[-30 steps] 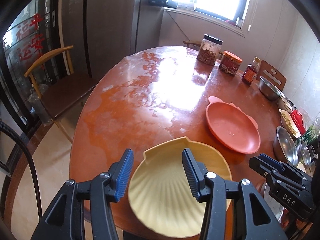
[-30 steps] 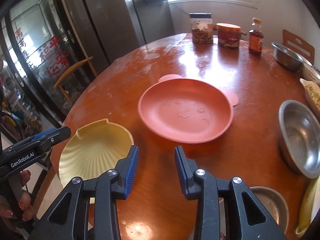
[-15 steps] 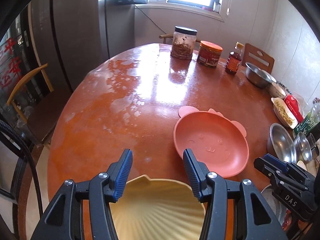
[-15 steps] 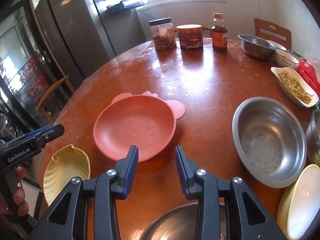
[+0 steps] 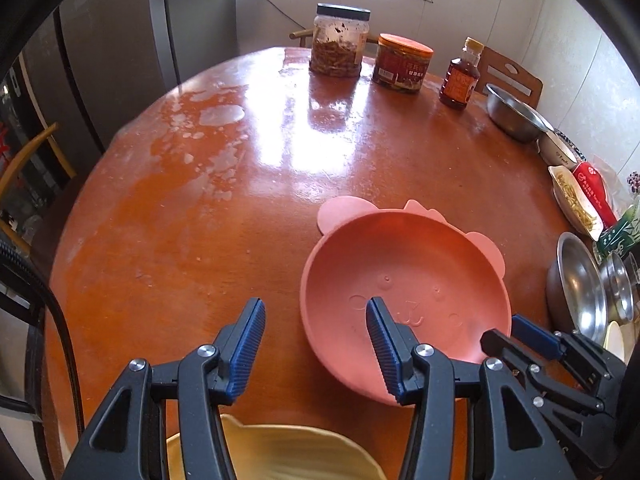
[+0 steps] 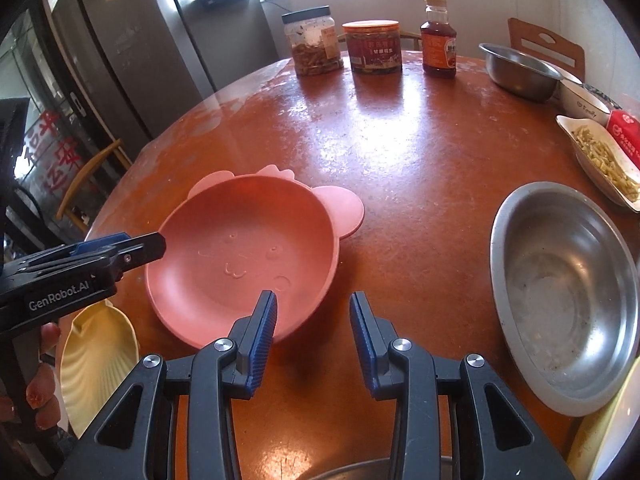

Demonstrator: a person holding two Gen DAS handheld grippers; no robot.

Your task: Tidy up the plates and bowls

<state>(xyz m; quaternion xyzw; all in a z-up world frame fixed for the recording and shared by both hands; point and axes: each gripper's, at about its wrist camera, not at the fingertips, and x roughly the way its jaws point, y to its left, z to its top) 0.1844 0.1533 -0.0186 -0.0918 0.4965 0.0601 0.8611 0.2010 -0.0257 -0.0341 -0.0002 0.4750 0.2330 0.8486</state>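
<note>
A pink bear-shaped plate [image 5: 404, 280] lies on the round red-brown table [image 5: 240, 200]; it also shows in the right wrist view [image 6: 244, 256]. A yellow shell-shaped plate [image 5: 280, 456] lies at the near table edge under my left gripper [image 5: 316, 344], which is open and empty, its right finger over the pink plate's near rim. The yellow plate also shows at the left in the right wrist view [image 6: 96, 360]. My right gripper [image 6: 314, 336] is open and empty, just right of the pink plate's near rim. A large steel bowl [image 6: 568, 296] sits to its right.
Two jars [image 5: 340, 40] [image 5: 404, 62] and a sauce bottle [image 5: 460, 76] stand at the far edge. A steel bowl [image 5: 516, 114], a white bowl [image 6: 582, 104], a dish of food [image 6: 600, 160] and stacked steel bowls [image 5: 580, 292] line the right side. A wooden chair [image 5: 24, 160] stands left.
Both grippers moved forward and right over the table. The yellow plate slid back under the left gripper; the pink plate now lies close before both. Both stayed open.
</note>
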